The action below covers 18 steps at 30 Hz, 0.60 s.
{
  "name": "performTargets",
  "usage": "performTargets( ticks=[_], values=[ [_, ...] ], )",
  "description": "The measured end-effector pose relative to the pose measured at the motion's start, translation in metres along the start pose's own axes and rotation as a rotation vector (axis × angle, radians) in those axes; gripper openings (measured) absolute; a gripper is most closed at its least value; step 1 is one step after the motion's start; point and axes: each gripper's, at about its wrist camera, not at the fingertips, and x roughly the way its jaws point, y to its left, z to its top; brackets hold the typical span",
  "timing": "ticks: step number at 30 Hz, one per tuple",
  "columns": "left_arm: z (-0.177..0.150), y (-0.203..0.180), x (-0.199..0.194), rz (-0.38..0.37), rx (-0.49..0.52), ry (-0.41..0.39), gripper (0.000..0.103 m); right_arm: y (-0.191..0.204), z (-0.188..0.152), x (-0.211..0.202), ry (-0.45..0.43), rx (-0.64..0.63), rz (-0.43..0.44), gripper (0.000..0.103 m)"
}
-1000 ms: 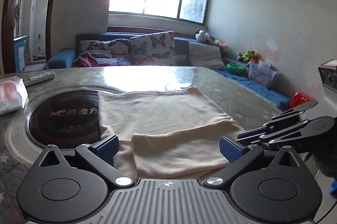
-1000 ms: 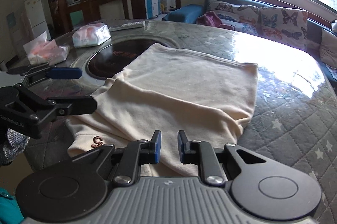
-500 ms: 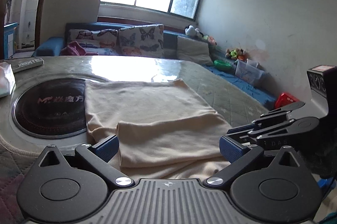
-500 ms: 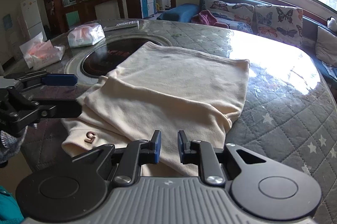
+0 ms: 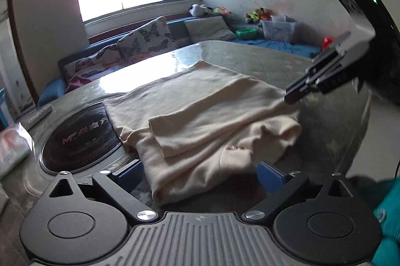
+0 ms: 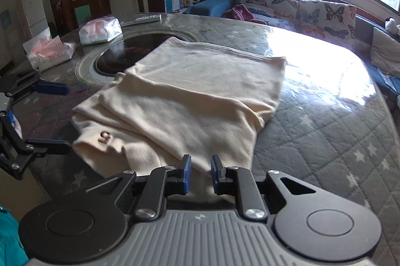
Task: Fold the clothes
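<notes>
The half-folded cream garment (image 5: 200, 121) lies mid-frame on the quilted worktop (image 6: 325, 131), its near hem between the blue pads of the wide-open, just slightly closing left tool (image 5: 197, 172), while the right tool (image 6: 201, 172), nearly closed on nothing, hovers at the same hem.

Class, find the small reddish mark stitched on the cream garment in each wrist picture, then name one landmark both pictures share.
Left wrist view: the reddish mark sits low and right of centre, on the cream garment's near folded edge.
Right wrist view: the mark sits left of centre, on the garment's near-left corner.
Shared landmark: the butterfly cushions beneath the window.
</notes>
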Motion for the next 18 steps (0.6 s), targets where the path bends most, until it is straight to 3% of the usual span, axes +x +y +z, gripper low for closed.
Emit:
performTargets(
  ticks=[6,13,18],
  values=[
    [-0.004,-0.013,0.01,-0.05,0.053,0.009,0.078,0.0,-0.013,-0.012,0.019,-0.032,-0.029,0.019],
    [-0.002,-0.019,0.018,-0.091,0.081,0.006,0.063,-0.007,-0.009,-0.019,-0.046,-0.003,-0.046,0.02],
    [-0.002,-0.02,0.021,-0.1,0.089,0.004,0.063,-0.012,-0.008,0.004,-0.027,0.026,-0.022,0.02]
  ],
)
